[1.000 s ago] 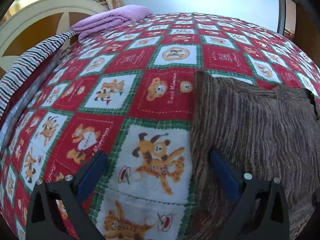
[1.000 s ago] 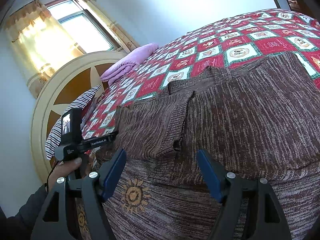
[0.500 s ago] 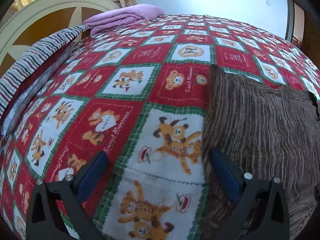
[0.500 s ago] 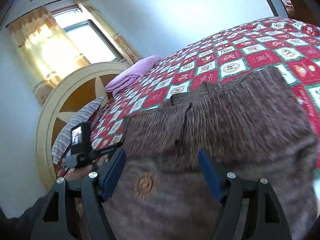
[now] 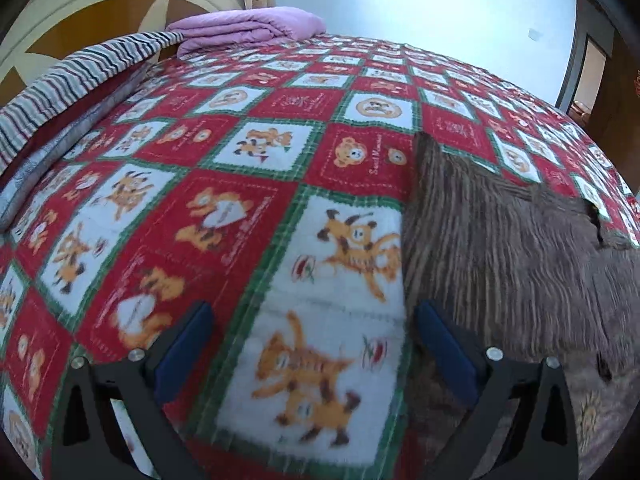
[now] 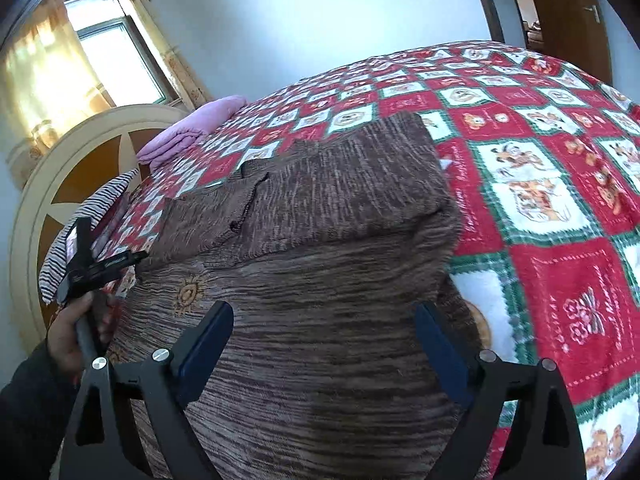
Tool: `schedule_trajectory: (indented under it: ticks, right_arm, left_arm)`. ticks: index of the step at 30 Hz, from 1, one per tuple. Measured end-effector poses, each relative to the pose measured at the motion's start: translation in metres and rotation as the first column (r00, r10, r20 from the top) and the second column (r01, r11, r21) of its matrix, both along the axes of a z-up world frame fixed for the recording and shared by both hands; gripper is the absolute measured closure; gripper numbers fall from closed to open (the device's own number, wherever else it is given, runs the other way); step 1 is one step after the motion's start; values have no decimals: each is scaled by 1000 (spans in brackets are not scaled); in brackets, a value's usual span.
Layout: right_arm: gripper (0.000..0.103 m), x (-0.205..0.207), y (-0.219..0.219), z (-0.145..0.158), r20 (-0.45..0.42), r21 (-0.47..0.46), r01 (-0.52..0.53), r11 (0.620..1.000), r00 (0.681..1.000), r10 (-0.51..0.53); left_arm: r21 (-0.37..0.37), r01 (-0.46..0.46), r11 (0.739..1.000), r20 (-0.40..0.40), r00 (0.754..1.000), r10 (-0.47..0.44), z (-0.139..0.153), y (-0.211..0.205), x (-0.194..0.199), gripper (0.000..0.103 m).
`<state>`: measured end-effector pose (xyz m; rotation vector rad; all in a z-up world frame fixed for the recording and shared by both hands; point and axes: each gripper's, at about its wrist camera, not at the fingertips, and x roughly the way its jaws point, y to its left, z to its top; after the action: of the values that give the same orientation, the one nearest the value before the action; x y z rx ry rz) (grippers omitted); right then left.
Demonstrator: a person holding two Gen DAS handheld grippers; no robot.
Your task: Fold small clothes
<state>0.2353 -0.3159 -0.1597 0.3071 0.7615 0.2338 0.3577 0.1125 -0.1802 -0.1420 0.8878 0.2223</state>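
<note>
1. plainly, the main risk is undoing the fold: the brown knitted garment (image 6: 320, 240) lies on the patterned bedspread (image 6: 560, 208) with its far part doubled over the near part, and a grab that pinches only the top layer would drag that flap back open.
2. a second risk, as i judge it, is a skewed fold. the two folded-in edges meet along a ragged seam near the neck, and pulling one corner faster than the other would leave the stack crooked.
3. the knit looks soft and stretchy, so it may sag or slide when lifted by one edge.
4. the right gripper (image 6: 324, 344) hangs over the near part of the garment with its jaws wide; they have just been opening further, and cloth shows beneath the gap, but the pads press on nothing.
5. the left gripper (image 5: 312, 348) is also spread wide and grips nothing. it is above bare bedspread, with the garment's left edge just beside its right-hand finger, so the garment lies to its right and stretches away far-right.
6. in the right wrist view a hand (image 6: 76, 332) holds that left gripper at the garment's left side.
7. the folded purple blanket (image 5: 248, 28) and the striped cloth (image 5: 80, 72) lie far off by the headboard, well apart from the work.
</note>
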Motion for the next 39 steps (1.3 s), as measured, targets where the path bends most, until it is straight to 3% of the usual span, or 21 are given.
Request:
schedule_trajectory:
  ticks: [8,12,19,28,39]
  right_arm:
    - [11,-7,3,-8,-67,-132,19,991,997,-28]
    - [11,-10,-5,-11,-89,-94,-3,996,996,-6]
    - [11,-27,2,-8,-92,-157,-12,987,996,-3]
    - [11,-60,-3,0,-100,-129,17,992,994,-30]
    - [11,-95,-11,2,-111,-153,25,988,993,-43]
  left_arm:
    - [-2,52,999,7,999,-52,11,1,-45,0]
    - [5,106,994,36,994,-106,19,-6,-76,0]
    - [58,202,978,24,979,-203,20,-28,-123,0]
    - [109,224,968,28,973,-229,25,-39,-160,0]
    - [98,262,960,19,964,-265,25,-50,-187,0]
